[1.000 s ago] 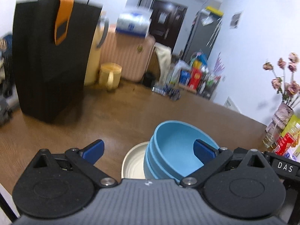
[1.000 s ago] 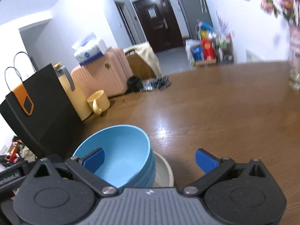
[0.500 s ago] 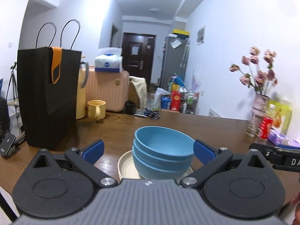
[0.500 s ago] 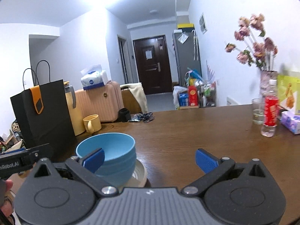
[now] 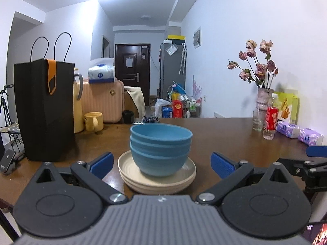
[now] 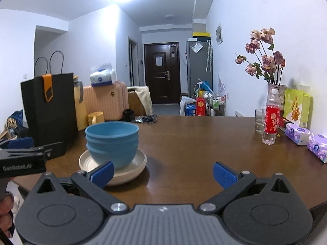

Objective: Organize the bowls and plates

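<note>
Brown wooden desk (image 5: 224,134) took up most of both views, with a hallway and a dark door (image 6: 162,72) way in the back. Three blue bowls (image 5: 161,149) were nested together and sat on a small stack of cream plates (image 5: 157,178), pretty much at the near-middle of the desk. From the left wrist view the left gripper (image 5: 161,163) was level with that stack, fingers (image 5: 102,162) spread wide apart with nothing between them, the bowls showing in the gap but not touched. The right gripper (image 6: 163,172) was off to the side of the stack, its fingers (image 6: 223,174) also wide open and empty, and the plates sat just past its left fingertip. A black paper bag (image 5: 46,110) with an orange tag stood upright on the left part of the desk, with a yellow mug (image 5: 93,120) behind it near a pink suitcase (image 5: 102,101). On the right side there was a vase of dried roses (image 6: 263,65), a bottle with a red label (image 6: 271,120), a glass (image 6: 260,123) and a couple of purple tissue packs (image 6: 298,133). A bit of a hand (image 6: 6,214) showed at the bottom left edge of the right wrist view.
</note>
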Motion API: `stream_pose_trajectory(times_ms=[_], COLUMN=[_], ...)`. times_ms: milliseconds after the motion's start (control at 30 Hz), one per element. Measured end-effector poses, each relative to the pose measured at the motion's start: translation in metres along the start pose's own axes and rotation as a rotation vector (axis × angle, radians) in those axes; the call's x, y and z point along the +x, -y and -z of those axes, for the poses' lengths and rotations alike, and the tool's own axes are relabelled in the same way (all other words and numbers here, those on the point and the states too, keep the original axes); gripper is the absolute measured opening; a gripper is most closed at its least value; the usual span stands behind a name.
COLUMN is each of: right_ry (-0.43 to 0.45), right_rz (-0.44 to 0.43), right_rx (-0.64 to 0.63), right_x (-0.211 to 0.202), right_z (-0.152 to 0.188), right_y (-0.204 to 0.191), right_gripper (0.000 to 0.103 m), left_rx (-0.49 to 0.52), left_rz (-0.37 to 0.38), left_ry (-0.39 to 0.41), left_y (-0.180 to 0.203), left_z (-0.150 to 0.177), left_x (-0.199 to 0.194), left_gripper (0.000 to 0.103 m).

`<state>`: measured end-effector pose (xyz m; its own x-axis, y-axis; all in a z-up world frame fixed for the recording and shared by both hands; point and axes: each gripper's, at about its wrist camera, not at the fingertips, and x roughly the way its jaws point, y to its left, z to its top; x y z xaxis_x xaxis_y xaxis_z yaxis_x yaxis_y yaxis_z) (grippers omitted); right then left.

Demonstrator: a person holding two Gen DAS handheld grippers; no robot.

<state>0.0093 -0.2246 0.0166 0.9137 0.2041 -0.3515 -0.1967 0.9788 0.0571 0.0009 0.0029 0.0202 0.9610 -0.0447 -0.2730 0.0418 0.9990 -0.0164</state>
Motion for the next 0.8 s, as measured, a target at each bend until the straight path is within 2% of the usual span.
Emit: stream_pose_trajectory(times_ms=[333,800], right_ry=[0.001,-0.026], right_rz=[0.033,0.002], right_rx=[0.03,0.044], right_x=[-0.013,-0.008], right_z=[0.027,0.032], right_y=[-0.003,-0.005], right_gripper=[0.103,0.103], left_rx=[0.022,-0.003], left_rz=[-0.001,0.013], left_ry=[-0.025,-0.051], left_y=[-0.005,-0.008], left_z=[0.029,0.038], left_x=[-0.009,-0.009], left_gripper=[0.103,0.103])
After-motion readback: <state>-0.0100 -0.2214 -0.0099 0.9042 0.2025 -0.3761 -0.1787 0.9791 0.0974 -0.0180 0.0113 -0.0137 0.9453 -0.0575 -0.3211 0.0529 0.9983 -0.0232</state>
